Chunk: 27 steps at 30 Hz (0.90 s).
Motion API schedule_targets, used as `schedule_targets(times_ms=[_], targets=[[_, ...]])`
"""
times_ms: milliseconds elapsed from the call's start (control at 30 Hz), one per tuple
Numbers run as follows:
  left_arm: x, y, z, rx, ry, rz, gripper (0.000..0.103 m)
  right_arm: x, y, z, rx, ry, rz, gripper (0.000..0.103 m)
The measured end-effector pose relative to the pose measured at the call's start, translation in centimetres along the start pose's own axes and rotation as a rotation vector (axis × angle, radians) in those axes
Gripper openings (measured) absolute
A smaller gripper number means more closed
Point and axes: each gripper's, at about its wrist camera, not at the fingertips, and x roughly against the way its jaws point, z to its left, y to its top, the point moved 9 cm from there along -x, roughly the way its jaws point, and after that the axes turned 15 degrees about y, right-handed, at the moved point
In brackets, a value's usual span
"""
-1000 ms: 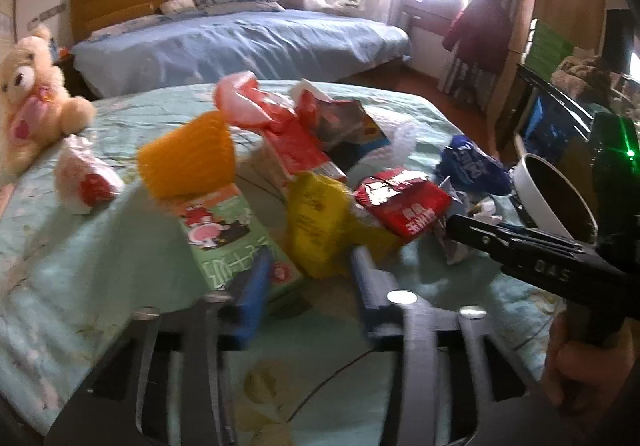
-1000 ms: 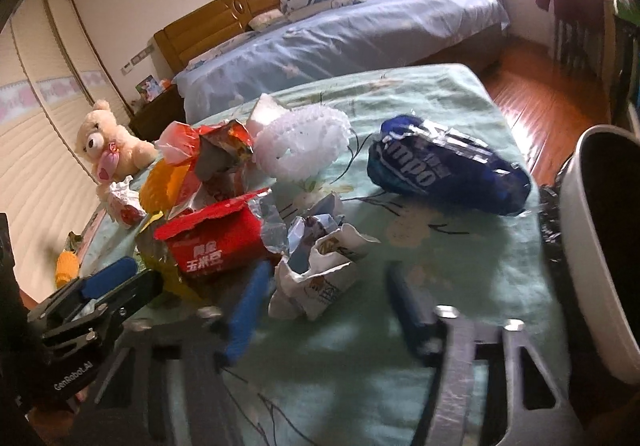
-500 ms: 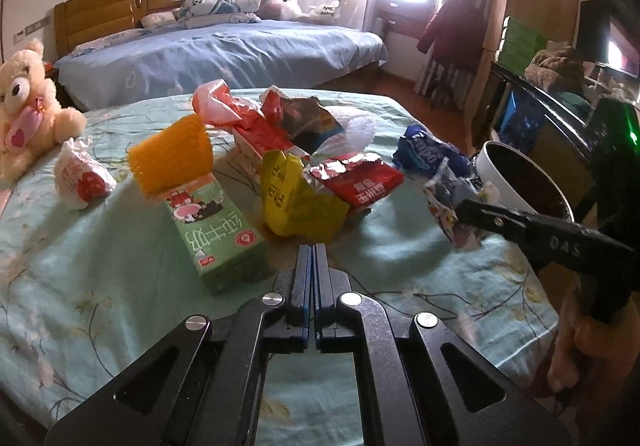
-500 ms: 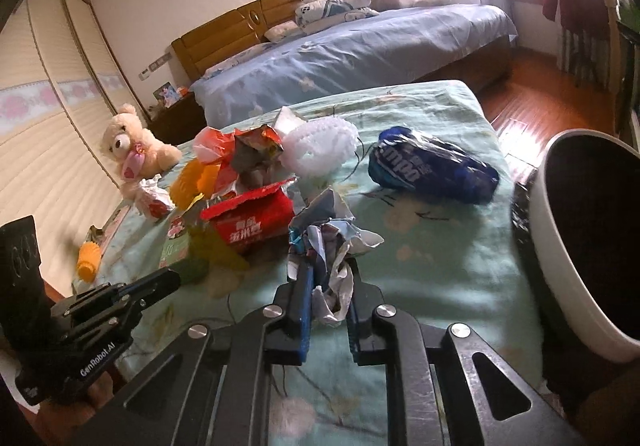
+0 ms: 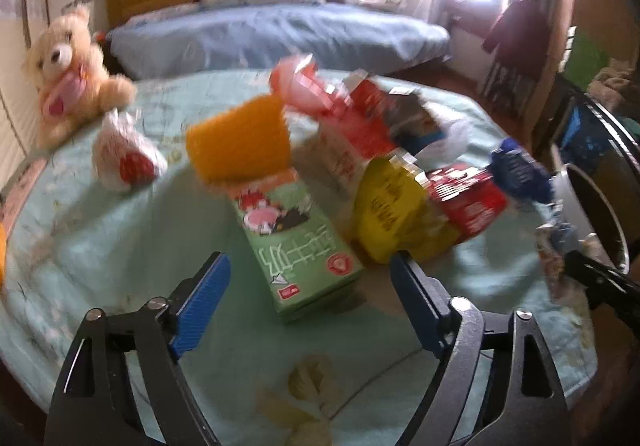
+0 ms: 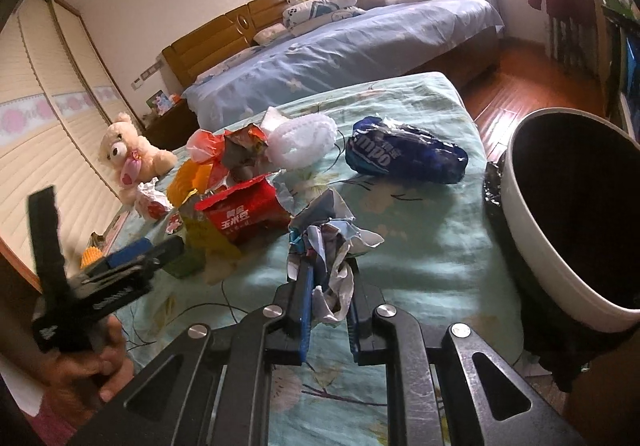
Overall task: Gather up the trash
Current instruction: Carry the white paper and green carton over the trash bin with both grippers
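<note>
A heap of trash lies on the green bedspread (image 5: 100, 238). My left gripper (image 5: 306, 270) is open, its blue pads either side of a green milk carton (image 5: 298, 246). Beside the carton lie a yellow wrapper (image 5: 388, 214), a red snack bag (image 5: 468, 202) and an orange piece (image 5: 244, 142). My right gripper (image 6: 328, 278) is shut on a crumpled paper wrapper (image 6: 332, 242), held just above the bedspread. A white trash bin (image 6: 520, 214) with a dark inside stands to its right. The red snack bag (image 6: 244, 214) and a blue bag (image 6: 404, 156) lie beyond.
A teddy bear (image 5: 68, 66) and a small white wrapper (image 5: 124, 162) sit at the far left. A white foam net (image 6: 300, 140) lies mid-heap. A blue-covered bed (image 6: 340, 54) stands behind. Wooden floor (image 6: 532, 82) lies beyond the bin.
My left gripper was shut half a second ago and has opened, moving close up around the green carton. My right gripper closed on the crumpled wrapper and still holds it.
</note>
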Motion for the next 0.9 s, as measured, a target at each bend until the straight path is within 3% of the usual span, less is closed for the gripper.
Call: schedule_targets(times_ms=[67, 100, 133, 167, 333, 600, 900], targets=[[-0.9, -0.3, -0.1, 0.002, 0.010, 0.025, 0.085, -0.4, 0.0, 0.2, 0.002, 0.001, 0.007, 0.014], [-0.9, -0.3, 0.0, 0.009, 0.003, 0.027, 0.077, -0.6, 0.1, 0.3, 0.005, 0.001, 0.010, 0.014], [-0.9, -0.2, 0.2, 0.014, -0.010, 0.017, 0.059, -0.7, 0.1, 0.4, 0.009, -0.001, 0.011, 0.014], [-1.0, -0.2, 0.3, 0.002, -0.012, 0.018, 0.056, -0.7, 0.0, 0.5, 0.012, -0.001, 0.012, 0.014], [-0.2, -0.9, 2.2, 0.007, -0.015, -0.014, 0.054, -0.9, -0.1, 0.7, 0.018, 0.009, 0.017, 0.014], [5.4, -1.9, 2.1, -0.007, -0.067, -0.084, 0.054, 0.8, -0.5, 0.7, 0.023, 0.012, 0.002, 0.014], [10.1, -1.6, -5.0, -0.126, -0.208, -0.143, 0.054, 4.0, -0.3, 0.2, 0.017, -0.010, -0.045, 0.014]])
